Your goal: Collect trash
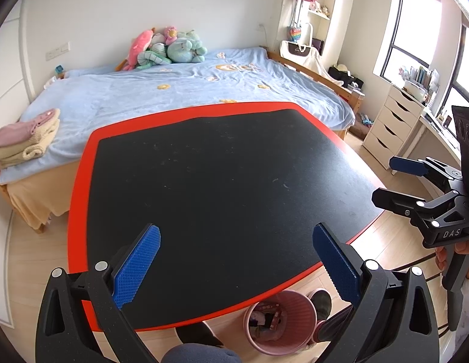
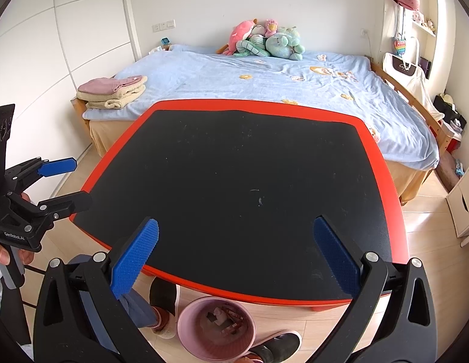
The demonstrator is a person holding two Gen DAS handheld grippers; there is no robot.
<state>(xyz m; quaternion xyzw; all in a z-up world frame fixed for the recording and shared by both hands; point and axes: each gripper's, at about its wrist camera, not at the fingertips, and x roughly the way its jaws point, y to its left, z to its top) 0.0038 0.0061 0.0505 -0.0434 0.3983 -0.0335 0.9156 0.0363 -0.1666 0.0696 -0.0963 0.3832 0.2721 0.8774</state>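
We hold two grippers above a low worktop [image 1: 204, 181] with a black surface and a red rim. The left gripper [image 1: 236, 261] has its blue-padded fingers [image 1: 137, 267] spread wide with nothing between them. The right gripper [image 2: 236, 257] is spread just as wide and also holds nothing; in the left view it shows at the right edge, a hand [image 1: 446, 257] around its handle. On the wooden floor [image 2: 422, 220] at the near edge of the worktop, partly under it, stands a pink wastebasket [image 2: 216, 329] with scraps of trash [image 2: 224, 317] lying inside. Our slippered feet [image 2: 165, 302] stand on either side of it. Beyond the worktop is a bed [image 1: 143, 93] with a light blue cover, plush toys [image 1: 168, 47] at its head and folded towels [image 1: 25, 137] on one corner.
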